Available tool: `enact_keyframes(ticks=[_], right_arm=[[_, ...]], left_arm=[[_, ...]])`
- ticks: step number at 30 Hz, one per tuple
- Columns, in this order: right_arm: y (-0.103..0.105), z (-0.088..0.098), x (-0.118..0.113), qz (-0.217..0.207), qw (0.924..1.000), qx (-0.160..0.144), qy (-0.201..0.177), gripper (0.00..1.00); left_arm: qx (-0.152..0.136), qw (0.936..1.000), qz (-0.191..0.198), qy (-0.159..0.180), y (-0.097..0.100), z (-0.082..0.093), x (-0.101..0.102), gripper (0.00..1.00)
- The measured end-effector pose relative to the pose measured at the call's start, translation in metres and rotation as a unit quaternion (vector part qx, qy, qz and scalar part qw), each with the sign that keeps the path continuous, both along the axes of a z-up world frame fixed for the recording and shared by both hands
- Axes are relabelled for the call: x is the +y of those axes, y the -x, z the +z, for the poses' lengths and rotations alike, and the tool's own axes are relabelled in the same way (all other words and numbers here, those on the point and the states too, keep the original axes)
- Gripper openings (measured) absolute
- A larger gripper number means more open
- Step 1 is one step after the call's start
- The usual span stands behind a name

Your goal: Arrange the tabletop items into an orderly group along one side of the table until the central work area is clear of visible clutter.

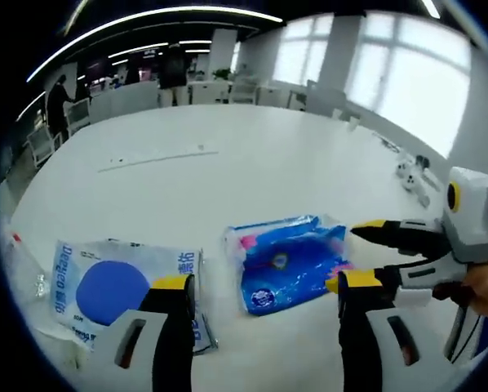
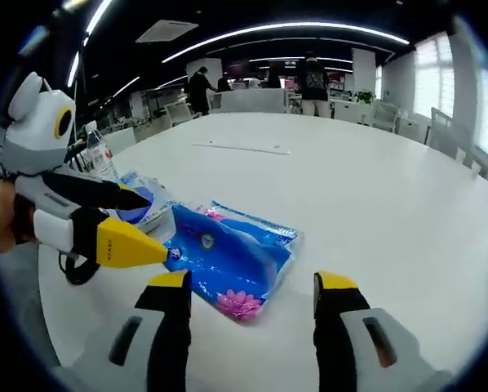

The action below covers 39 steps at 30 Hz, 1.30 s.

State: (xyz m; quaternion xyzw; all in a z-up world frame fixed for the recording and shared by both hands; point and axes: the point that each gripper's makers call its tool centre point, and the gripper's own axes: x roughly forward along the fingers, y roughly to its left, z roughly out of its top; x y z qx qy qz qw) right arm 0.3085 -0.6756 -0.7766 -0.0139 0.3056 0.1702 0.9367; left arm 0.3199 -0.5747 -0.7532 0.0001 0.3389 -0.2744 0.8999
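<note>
Left gripper view is showing a blue plastic tissue pack printed with pink flowers (image 1: 289,263) lying flat on the round white table (image 1: 252,171), just ahead of the left gripper (image 1: 264,286) and between its yellow-tipped jaws, which are standing spread wide with nothing between them. A second pack, white plastic with a large blue circle (image 1: 117,286), is lying just beside it on the left, its near edge partly hidden behind the left jaw. The right gripper (image 1: 354,257) is reaching in from the right, jaws parted, its tips hovering at the blue pack's right edge; whether they are touching the wrapper cannot be told.

Right gripper view is showing the same blue pack (image 2: 224,257) ahead and slightly left of the right gripper's (image 2: 252,286) open jaws, its long axis running diagonally from the flower end nearest this gripper toward the far left. The left gripper (image 2: 150,224) is coming in from the left, its lower jaw tip lying over the pack's left end. A clear water bottle (image 2: 99,155) is standing near the table's left edge beyond the white pack (image 2: 146,204). Both grippers are looking about equally close, so either could be pinching it next.
</note>
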Motion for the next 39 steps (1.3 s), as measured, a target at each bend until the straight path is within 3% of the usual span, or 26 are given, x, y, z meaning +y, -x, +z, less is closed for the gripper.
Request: enact_keyframes(ticks=[4,9,14,19,26,39], right_arm=[[0.007,0.004,0.000,-0.013,0.9999,-0.005,0.005,0.72],[0.021,0.016,0.005,-0.016,0.9998,-0.007,0.003,0.74],[0.033,0.024,0.009,-0.037,0.9993,-0.011,0.003,0.72],[0.048,0.036,0.017,-0.061,0.9980,-0.019,-0.001,0.70],[0.063,0.040,0.029,-0.073,0.9972,-0.016,-0.007,0.69],[0.073,0.052,0.053,-0.069,0.9974,-0.020,-0.010,0.67]], left_arm=[[-0.011,0.9999,-0.012,-0.001,0.004,0.006,0.002,0.82],[-0.019,0.9997,-0.012,0.010,0.010,0.020,0.009,0.88],[-0.037,0.9987,-0.030,0.018,0.023,0.037,0.020,0.89],[-0.037,0.9985,-0.037,0.017,0.037,0.044,0.046,0.89],[-0.031,0.9987,-0.036,0.016,0.050,0.047,0.074,0.88],[-0.031,0.9991,-0.017,0.025,0.065,0.053,0.107,0.86]])
